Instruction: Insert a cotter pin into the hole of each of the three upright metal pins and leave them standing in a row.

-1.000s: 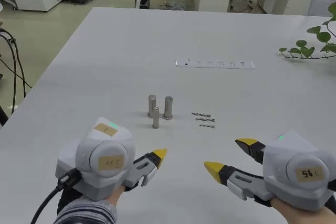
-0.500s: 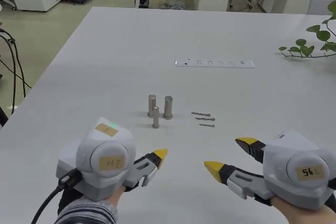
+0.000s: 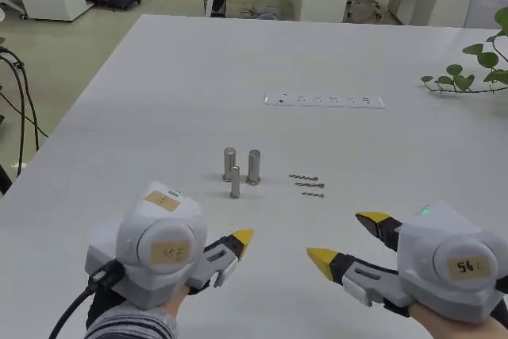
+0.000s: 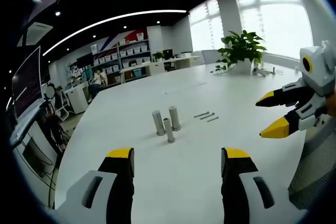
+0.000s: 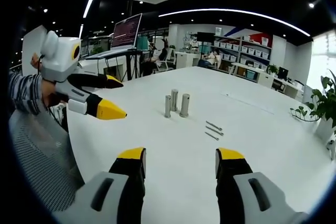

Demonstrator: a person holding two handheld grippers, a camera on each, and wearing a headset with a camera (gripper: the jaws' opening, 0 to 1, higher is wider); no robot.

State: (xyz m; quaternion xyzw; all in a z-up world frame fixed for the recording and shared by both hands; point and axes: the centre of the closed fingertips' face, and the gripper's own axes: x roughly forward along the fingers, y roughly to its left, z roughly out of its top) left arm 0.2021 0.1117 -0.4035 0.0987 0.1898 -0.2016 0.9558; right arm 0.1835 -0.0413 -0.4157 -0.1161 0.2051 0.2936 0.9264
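Head view: I am holding the left gripper (image 3: 234, 253) and right gripper (image 3: 347, 237) low over the surface (image 3: 182, 93), both gaping wide and empty. Three metal pins (image 3: 240, 168) are standing clustered ahead between them. Three cotter pins (image 3: 307, 185) are lying crosswise just right of those, nearer the right gripper.
Left gripper view: cotter pins are lying right of the pins.
Right gripper view: they are lying ahead, slightly right

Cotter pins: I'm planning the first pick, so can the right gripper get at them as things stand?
Probably yes. The three cotter pins lie loose on bare table ahead of the open right gripper, with nothing between; the upright metal pins stand off to their left.
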